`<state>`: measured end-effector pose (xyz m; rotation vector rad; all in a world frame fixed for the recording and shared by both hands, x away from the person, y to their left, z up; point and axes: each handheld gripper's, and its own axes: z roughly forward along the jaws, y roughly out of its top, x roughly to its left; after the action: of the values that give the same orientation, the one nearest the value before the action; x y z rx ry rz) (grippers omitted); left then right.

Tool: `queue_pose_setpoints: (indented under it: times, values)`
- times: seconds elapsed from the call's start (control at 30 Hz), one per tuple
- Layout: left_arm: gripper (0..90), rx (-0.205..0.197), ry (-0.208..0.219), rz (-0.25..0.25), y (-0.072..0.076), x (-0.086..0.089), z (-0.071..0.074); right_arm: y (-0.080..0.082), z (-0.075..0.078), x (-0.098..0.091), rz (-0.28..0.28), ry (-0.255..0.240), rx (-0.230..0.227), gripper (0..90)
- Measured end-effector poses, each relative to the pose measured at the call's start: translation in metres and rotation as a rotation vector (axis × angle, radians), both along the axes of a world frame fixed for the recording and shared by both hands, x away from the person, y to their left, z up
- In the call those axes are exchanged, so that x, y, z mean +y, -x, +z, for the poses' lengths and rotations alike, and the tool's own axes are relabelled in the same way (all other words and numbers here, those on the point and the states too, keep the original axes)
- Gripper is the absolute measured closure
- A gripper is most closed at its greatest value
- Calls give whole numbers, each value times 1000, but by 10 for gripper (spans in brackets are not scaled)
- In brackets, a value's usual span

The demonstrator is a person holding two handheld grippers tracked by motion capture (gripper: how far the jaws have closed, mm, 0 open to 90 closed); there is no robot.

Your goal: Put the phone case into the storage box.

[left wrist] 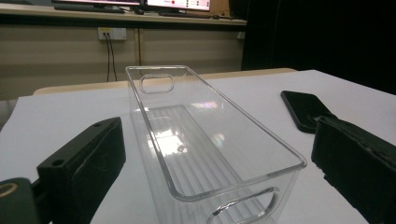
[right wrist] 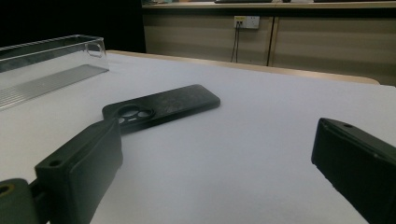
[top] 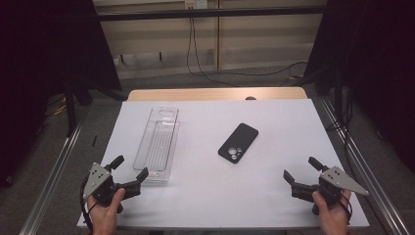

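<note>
White table [top: 205,191] against dim beige wall [top: 254,44]. Black phone case [top: 238,142] lying flat, centre, beside clear plastic bin [top: 157,145], between left tongs [top: 130,170] and right tongs [top: 299,169], untouched. Both spread apart, empty.

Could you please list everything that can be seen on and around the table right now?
Clear plastic rectangular bin: one, transparent, with ribbed floor and cut-out handles, left half of the table, lengthwise, nothing in it.
Black phone case with camera cut-outs: one, black, lying flat right of centre, apart from the bin.
White table top: one, white, over a wooden edge at the far side.
Wall socket with black cables: one, pale, on the far wall.
Black curtains: two, black, at both sides.
Left gripper: one, black, near left corner, jaws open, close to the bin's near end.
Right gripper: one, black, near right corner, jaws open, holding nothing.
Person's hands: two, one on each gripper, at the bottom edge.
</note>
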<state>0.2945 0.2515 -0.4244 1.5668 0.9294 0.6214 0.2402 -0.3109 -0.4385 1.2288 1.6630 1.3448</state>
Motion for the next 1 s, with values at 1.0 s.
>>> queue_pose_setpoints:
  times: [1.0]
  values:
    - [31,2,13,3,3,0,1,-6,0,18,122,-23,1,0]
